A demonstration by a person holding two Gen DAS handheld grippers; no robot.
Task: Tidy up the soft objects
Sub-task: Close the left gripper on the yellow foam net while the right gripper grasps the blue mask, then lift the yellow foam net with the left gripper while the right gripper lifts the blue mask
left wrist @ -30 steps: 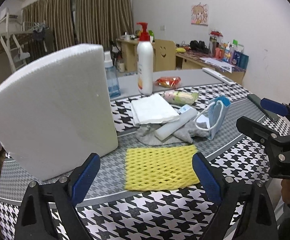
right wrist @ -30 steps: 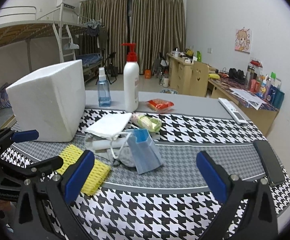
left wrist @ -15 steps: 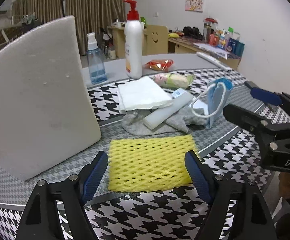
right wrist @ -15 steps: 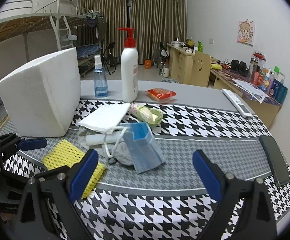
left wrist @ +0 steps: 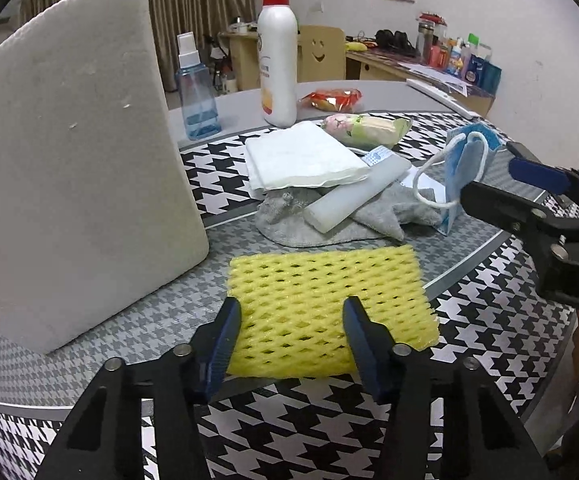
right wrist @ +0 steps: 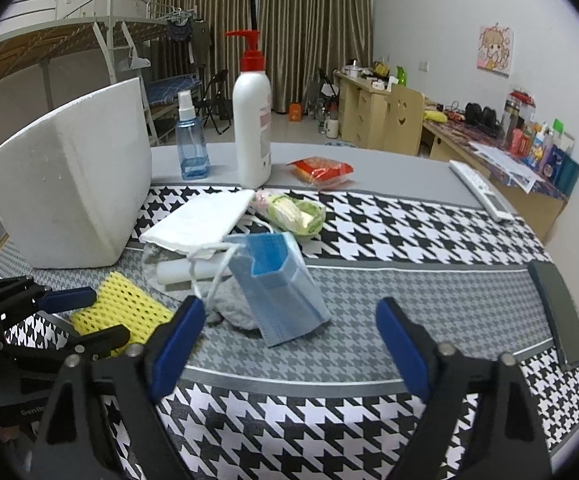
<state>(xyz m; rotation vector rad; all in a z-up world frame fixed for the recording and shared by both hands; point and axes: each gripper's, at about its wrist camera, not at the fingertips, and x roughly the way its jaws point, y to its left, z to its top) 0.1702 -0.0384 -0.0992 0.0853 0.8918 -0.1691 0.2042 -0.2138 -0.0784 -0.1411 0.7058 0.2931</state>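
A yellow foam net [left wrist: 329, 300] lies flat on the table; it also shows in the right wrist view [right wrist: 123, 312]. My left gripper [left wrist: 292, 320] is open, its fingertips over the net's near edge, straddling it. Behind lie a grey cloth [left wrist: 329, 228], a white foam tube [left wrist: 353, 196], a folded white towel [left wrist: 301, 156] and a blue face mask [right wrist: 277, 300]. My right gripper [right wrist: 289, 332] is open and empty, just short of the mask. A large white foam box [left wrist: 69, 168] stands at the left.
A white pump bottle [right wrist: 253, 128], a blue spray bottle [right wrist: 191, 144], a red snack pack [right wrist: 319, 170] and a green wrapped packet [right wrist: 297, 212] stand farther back. A remote [right wrist: 481, 194] and a dark phone [right wrist: 559, 316] lie at the right edge.
My left gripper has moved forward and down onto the yellow net and its jaws have narrowed. My right gripper has moved closer to the mask.
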